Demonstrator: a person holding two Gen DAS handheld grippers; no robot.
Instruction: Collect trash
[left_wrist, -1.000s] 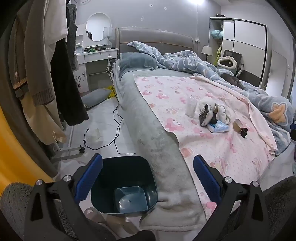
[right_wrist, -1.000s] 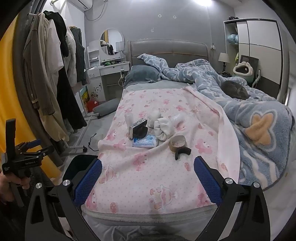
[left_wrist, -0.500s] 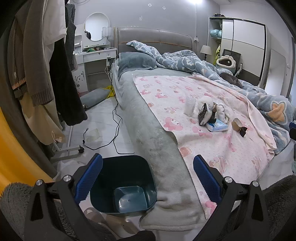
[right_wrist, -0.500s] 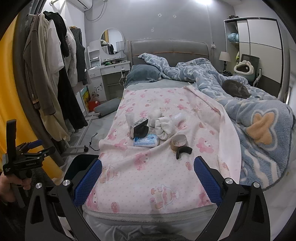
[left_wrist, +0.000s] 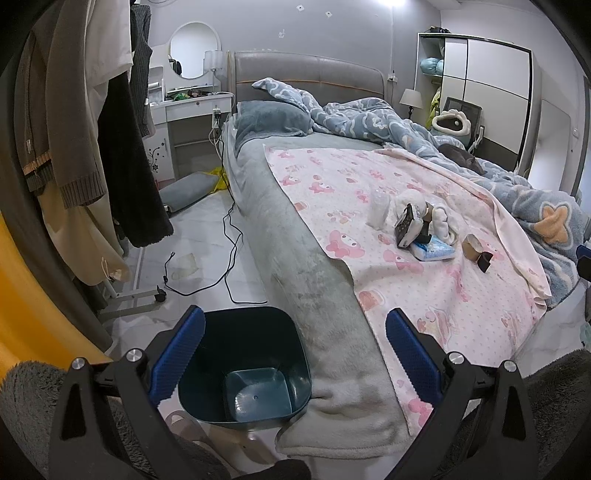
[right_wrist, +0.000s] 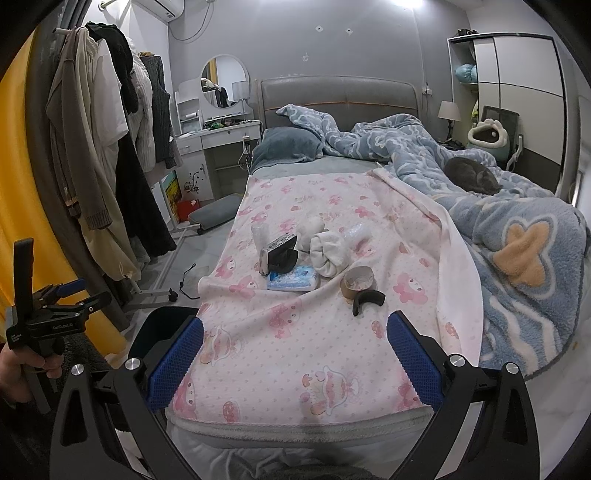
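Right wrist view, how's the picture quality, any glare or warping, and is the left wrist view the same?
Right wrist view: strong fisheye bending, the white wardrobe curves, corners go black, a ceiling light blows out at the top edge; the pink patterned blanket stays sharp. Left wrist view: same barrel distortion and top glare, the dark teal plastic bin is dim inside but in focus.

bin (left_wrist: 243, 365): dark teal, upright, on floor by bed corner | trash cluster (right_wrist: 295, 254): mid-blanket
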